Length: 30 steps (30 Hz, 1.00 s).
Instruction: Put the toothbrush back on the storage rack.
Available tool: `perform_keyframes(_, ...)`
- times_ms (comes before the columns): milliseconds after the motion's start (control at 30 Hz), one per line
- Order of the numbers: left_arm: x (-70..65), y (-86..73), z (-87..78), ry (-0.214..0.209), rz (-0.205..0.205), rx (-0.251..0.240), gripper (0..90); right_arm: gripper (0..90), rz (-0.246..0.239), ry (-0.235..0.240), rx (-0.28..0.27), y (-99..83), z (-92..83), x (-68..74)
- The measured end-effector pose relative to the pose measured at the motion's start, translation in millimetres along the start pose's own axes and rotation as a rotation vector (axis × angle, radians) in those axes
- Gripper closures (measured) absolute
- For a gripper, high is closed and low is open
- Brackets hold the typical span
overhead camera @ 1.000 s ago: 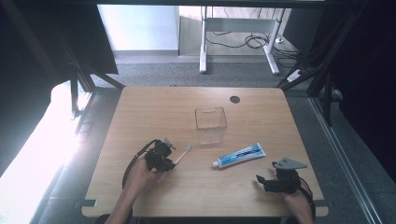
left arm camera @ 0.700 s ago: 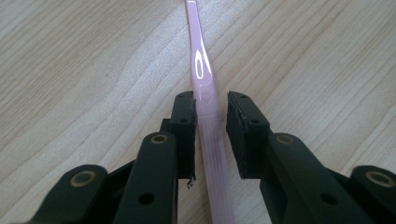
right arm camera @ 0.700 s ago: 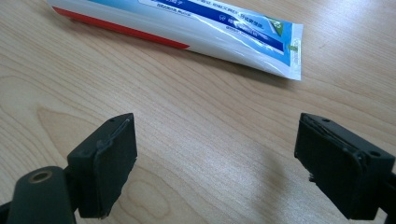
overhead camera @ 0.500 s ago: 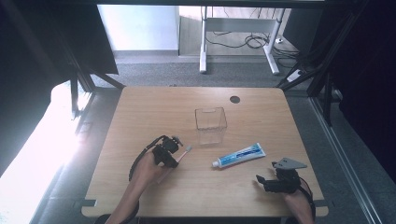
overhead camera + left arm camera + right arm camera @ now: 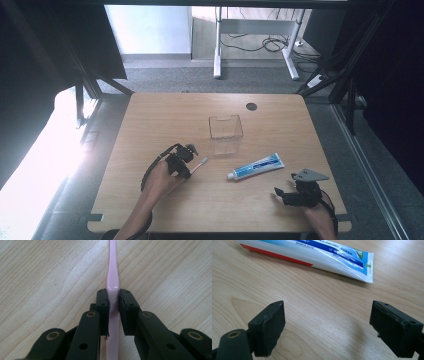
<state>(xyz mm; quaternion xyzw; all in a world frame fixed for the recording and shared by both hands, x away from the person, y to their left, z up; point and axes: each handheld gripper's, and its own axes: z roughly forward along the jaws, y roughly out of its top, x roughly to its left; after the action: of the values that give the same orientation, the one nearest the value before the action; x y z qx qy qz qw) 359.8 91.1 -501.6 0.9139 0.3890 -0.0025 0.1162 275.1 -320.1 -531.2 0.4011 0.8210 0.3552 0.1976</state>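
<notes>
A pink toothbrush (image 5: 200,163) lies on the wooden table (image 5: 150,125), left of centre. My left gripper (image 5: 188,168) has just been closing on its handle. In the left gripper view the two pads press on the pink handle (image 5: 112,270) from either side, and the left gripper (image 5: 113,300) is low over the wood. A blue and white toothpaste tube (image 5: 257,166) lies right of centre. My right gripper (image 5: 281,195) rests near the front right edge, short of the tube. It stands wide open (image 5: 327,322) with bare wood between its pads and the tube's flat end (image 5: 317,252) ahead.
A clear plastic box (image 5: 226,131) stands at the table's middle, just beyond the toothbrush head. A dark round hole (image 5: 251,106) sits near the far edge. Black frame struts flank the table, and a white desk stand is on the floor behind.
My left hand has slid a little to the right along the toothbrush, and its jaws have closed onto the handle. The right gripper, the tube and the box have stayed put.
</notes>
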Motion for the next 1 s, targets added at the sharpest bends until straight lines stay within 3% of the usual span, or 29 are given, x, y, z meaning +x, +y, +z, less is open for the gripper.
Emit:
perform_keyframes(733,6.2,-8.7,-29.9,-0.039,0.009,-0.131,78.9,13.3,0.006,-0.001,-0.001,-0.3,-0.4,-0.6)
perform_keyframes(1000,10.0,-9.8,-43.9,-0.050,0.004,-0.184,78.8,9.7,0.025,0.023,0.001,-1.0,0.9,-1.1)
